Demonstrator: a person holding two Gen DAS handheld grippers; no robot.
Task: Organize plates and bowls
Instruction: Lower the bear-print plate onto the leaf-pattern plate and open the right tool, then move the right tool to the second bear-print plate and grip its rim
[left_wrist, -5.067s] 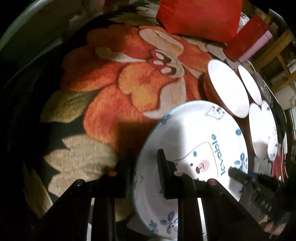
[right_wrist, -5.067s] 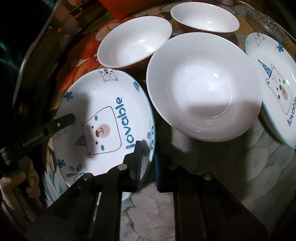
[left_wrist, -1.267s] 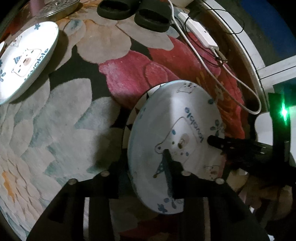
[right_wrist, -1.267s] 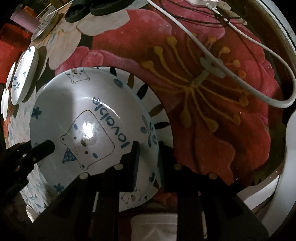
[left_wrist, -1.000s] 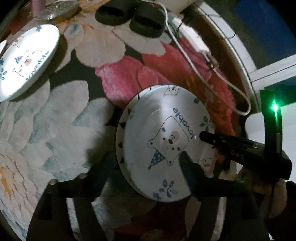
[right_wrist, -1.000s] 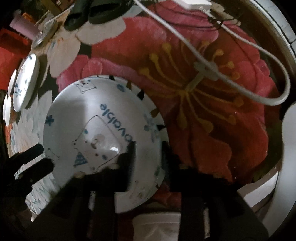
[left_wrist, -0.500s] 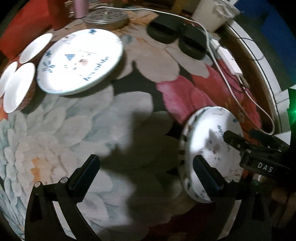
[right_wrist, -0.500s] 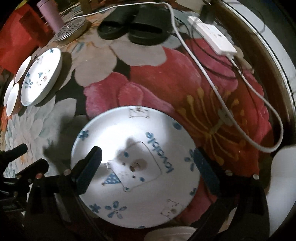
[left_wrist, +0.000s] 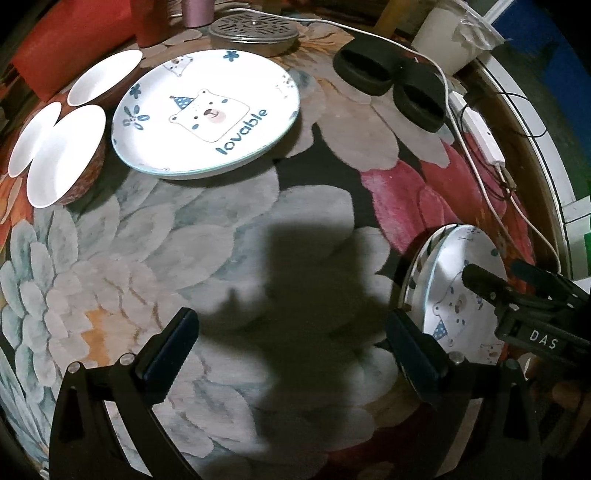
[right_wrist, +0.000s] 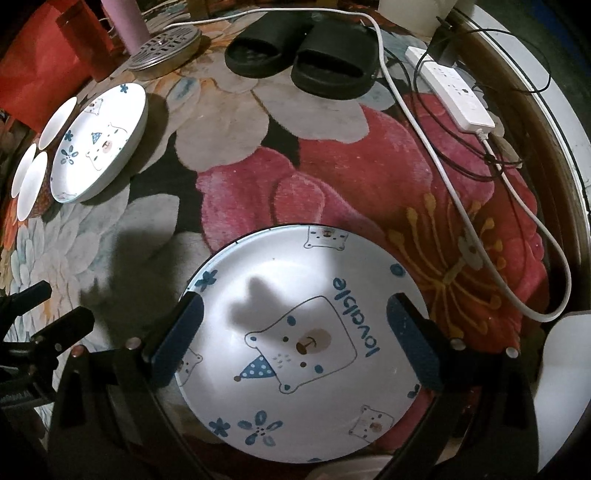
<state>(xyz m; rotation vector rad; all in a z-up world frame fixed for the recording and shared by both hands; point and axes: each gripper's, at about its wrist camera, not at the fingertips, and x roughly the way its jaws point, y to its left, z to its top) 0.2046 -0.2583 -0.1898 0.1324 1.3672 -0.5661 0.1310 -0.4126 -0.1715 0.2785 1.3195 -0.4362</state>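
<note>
Both my grippers were clamped on one bear plate's rim about a second ago; now that plate (right_wrist: 299, 332) sits on another patterned plate on the flower rug (left_wrist: 221, 258), and the jaws on both sides have just been opening. Left gripper (left_wrist: 291, 343) is spread wide with nothing but rug between its fingers. Right gripper (right_wrist: 295, 332) is spread just as wide, hovering over the stacked plate without touching it.

So what's next, I'd guess: the other bear plate (left_wrist: 207, 110), lying flat up and left of my left jaws, well apart. The left hand looks nearer, since from the right wrist that plate is far off to the upper left. Three white bowls (left_wrist: 66, 155) sit touching or nearly so, just left of it.

Readable stuff: "lovable" in blue on both plates, and "DAS" on the right gripper's body.
</note>
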